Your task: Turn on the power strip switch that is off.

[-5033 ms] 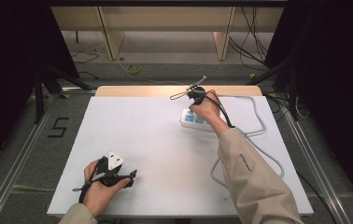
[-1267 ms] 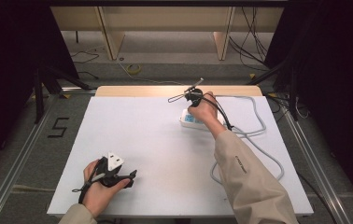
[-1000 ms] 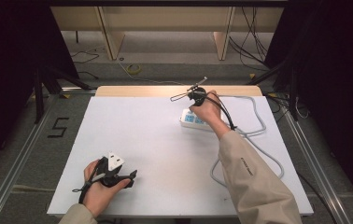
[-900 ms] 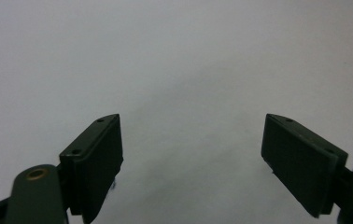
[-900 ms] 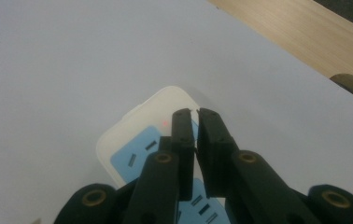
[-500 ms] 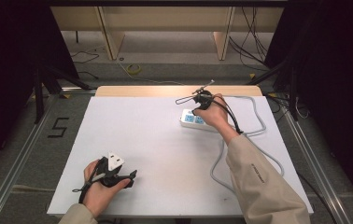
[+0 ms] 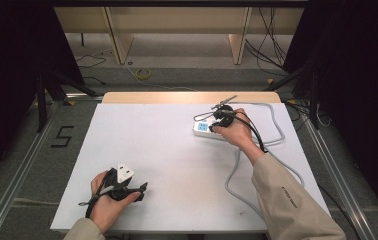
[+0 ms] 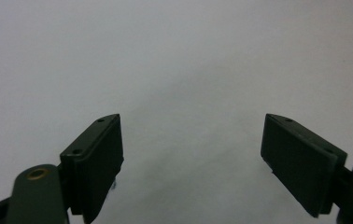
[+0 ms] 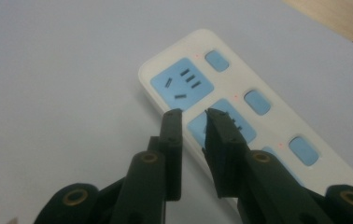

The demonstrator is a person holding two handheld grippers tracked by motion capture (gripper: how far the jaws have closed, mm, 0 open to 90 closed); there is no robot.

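White and matte, the surface [image 7: 177, 165] fills the middle of the high view, with a wooden strip along its far edge. A white power strip [image 7: 208, 130] with pale blue socket faces and blue switches lies on the far right part of the surface. Its long axis runs roughly left to right across the table, and its free end points toward the person's left. A grey cable [image 7: 237, 165] leaves its other end and loops over the right side of the surface. The right tool [image 9: 193, 114] hangs just above the power strip, over the second socket from the free end; its jaws are drawn close with a narrow gap between them, pinching nothing. Whether the tips touch the strip cannot be told. The right hand [image 7: 237, 131] holds this tool from behind. The left tool [image 8: 191, 154] sits near the front left edge, well apart from the strip, jaws spread wide over bare surface, held in the left hand [image 7: 108, 200].
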